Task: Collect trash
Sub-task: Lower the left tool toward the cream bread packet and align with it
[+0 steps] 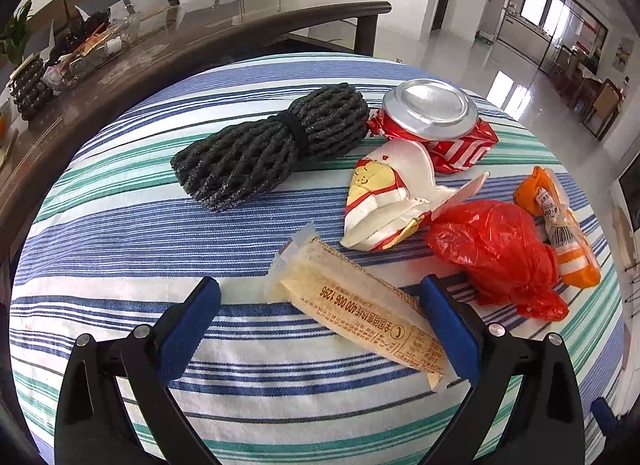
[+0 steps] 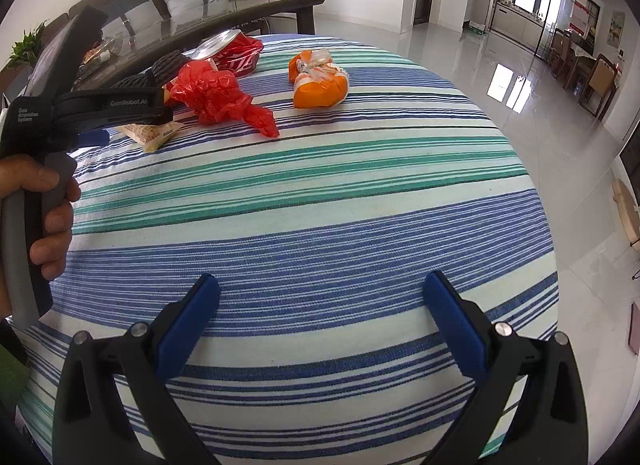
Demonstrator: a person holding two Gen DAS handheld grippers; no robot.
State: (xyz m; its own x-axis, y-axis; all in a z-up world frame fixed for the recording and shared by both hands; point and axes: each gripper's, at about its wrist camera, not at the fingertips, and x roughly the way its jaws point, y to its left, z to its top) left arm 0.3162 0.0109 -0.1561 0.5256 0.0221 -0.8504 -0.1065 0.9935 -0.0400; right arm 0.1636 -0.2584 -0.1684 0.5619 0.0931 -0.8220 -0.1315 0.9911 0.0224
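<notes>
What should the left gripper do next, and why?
Probably ease the left gripper forward and close on the yellow wrapper. Its jaws are open, the wrapper already lies between the blue pads, and the right gripper is open over bare cloth.

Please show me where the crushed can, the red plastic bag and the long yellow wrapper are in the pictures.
crushed can point(image 1: 430, 107), left wrist view, on its silver base.
red plastic bag point(image 1: 494, 249), left wrist view, on the crumpled middle.
long yellow wrapper point(image 1: 356, 305), left wrist view, on the printed middle, between the open left fingers.
</notes>
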